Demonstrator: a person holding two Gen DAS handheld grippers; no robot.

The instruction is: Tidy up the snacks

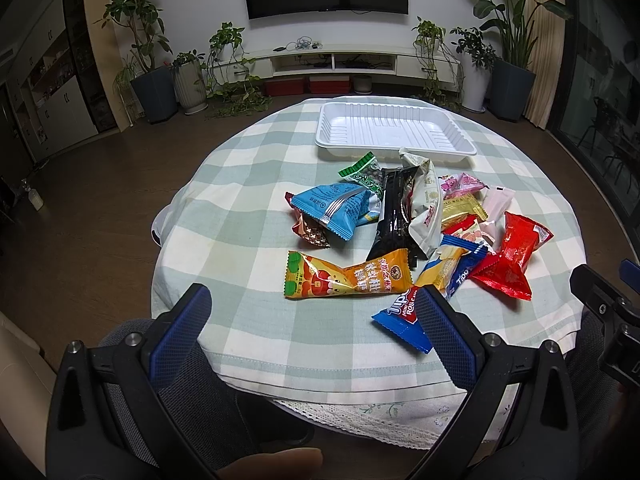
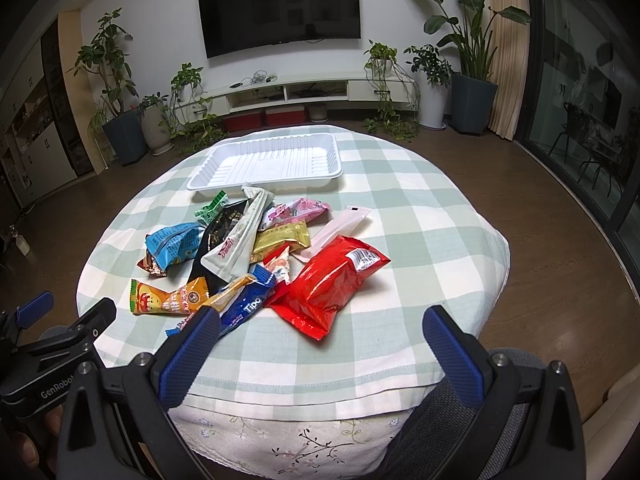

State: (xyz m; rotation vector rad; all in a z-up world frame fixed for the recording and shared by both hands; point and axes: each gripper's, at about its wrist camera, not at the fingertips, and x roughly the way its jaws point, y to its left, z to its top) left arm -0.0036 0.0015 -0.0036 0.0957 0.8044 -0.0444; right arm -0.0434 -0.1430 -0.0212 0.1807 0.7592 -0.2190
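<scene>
1. Snacks lie heaped in the middle of the checked tablecloth [image 1: 224,216], just in front of the white tray [image 1: 396,130], which holds nothing.
2. I hold my left gripper [image 1: 312,300] low at the table's near edge, its fingers spread wide apart and gripping nothing; the orange packet [image 1: 348,276] and a blue Tipo packet [image 1: 404,322] lie just ahead.
3. My right gripper [image 2: 320,320] likewise stands wide apart, with the red packet [image 2: 330,282] lying just beyond its fingers.
</scene>
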